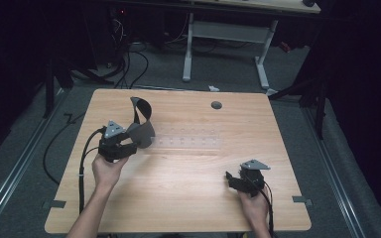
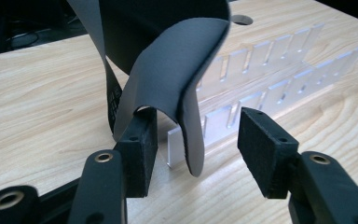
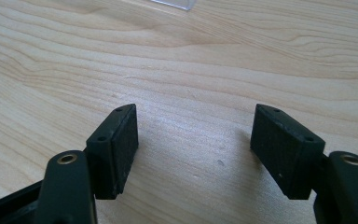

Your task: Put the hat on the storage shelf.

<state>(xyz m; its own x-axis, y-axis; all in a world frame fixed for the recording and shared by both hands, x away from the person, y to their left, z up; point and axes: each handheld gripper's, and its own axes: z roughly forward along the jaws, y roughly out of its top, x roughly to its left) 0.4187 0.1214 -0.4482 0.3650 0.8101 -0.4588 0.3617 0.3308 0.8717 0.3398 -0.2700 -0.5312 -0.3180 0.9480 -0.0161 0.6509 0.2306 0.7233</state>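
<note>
- Your right gripper [image 1: 234,179] rests low over the near right part of the wooden table [image 1: 193,208]. Its jaws are spread wide and hold nothing.
- Your left gripper [image 1: 129,145] is farther up on the left side. Its jaws are spread too, and one end of the dark strap [image 1: 143,121] hangs between them, resting against the left pad. I would not call that a pinch yet.
- The strap looks soft, thin and light. It curls up into a loop and bends easily. It will likely flop, so grab it on a flat end, not on the curve.
- Just behind the strap lies a clear plastic rack [image 1: 191,143] with slots. It looks stiff and maybe slippery.
- The left gripper view shows the rack's slots [image 2: 265,74] and the strap's edge [image 2: 193,140] up close. From the high view the rack is only a faint shine.
- Farthest back is a small round hole [image 1: 216,105] in the table.
</note>
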